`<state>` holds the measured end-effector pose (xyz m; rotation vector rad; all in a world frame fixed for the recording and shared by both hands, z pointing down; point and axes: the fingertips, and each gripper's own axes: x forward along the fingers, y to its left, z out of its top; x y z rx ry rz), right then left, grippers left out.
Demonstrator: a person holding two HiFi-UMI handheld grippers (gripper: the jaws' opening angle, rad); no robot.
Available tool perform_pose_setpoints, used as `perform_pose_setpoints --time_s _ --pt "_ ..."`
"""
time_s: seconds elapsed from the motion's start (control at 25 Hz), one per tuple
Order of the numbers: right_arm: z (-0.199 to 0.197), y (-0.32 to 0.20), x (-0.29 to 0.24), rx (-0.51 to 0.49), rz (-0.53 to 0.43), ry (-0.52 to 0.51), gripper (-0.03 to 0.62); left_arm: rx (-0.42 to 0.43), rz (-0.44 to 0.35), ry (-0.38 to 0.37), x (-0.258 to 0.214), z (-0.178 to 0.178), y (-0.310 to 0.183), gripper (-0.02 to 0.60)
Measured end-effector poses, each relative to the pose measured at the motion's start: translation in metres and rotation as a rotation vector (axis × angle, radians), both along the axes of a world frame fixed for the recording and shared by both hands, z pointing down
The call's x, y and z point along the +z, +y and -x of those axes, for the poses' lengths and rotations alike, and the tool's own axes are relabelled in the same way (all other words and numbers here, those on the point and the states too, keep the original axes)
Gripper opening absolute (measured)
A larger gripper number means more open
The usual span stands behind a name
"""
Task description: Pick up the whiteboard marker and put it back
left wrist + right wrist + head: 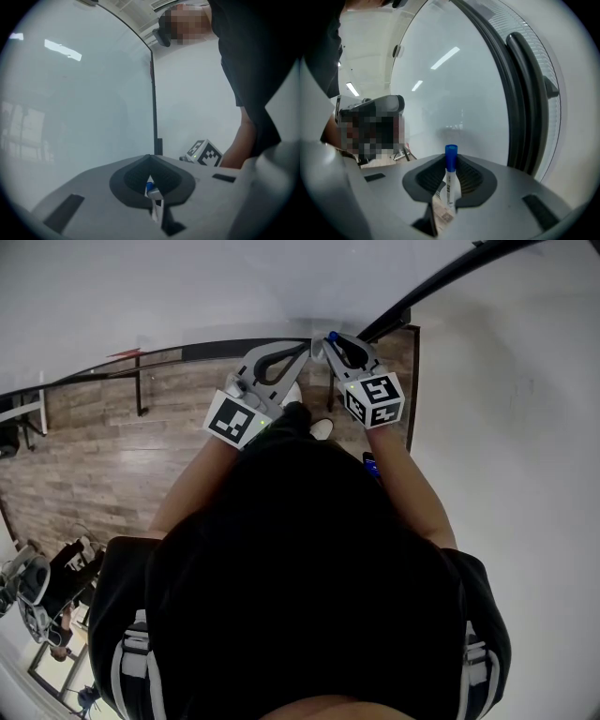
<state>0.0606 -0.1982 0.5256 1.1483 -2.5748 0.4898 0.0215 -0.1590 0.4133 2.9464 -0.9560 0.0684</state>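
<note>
While the right gripper (451,158) fingers clamp the whiteboard marker (450,180), the left gripper (150,158) fingers meet, whiteboard (454,93) close ahead.

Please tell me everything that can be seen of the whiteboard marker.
The whiteboard marker has a white barrel with dark print and a blue cap, and it looks like plastic. In the right gripper view it stands upright in the right tool, which is closed on its barrel. The cap rises above the tips. Its lower end is hidden.
</note>
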Motion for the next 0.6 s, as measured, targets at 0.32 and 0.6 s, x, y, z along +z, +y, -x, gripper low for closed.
perform_pose_setpoints --time_s 0.32,0.6 --pt "0.003 -0.002 0.033 0.004 0.078 0.063 0.066 0.003 0.012 -0.002 0.006 0.004 0.001 0.003" --pt "0.000 0.000 0.055 0.002 0.143 0.110 0.067 0.000 0.014 0.002 0.004 0.006 -0.001 0.003"
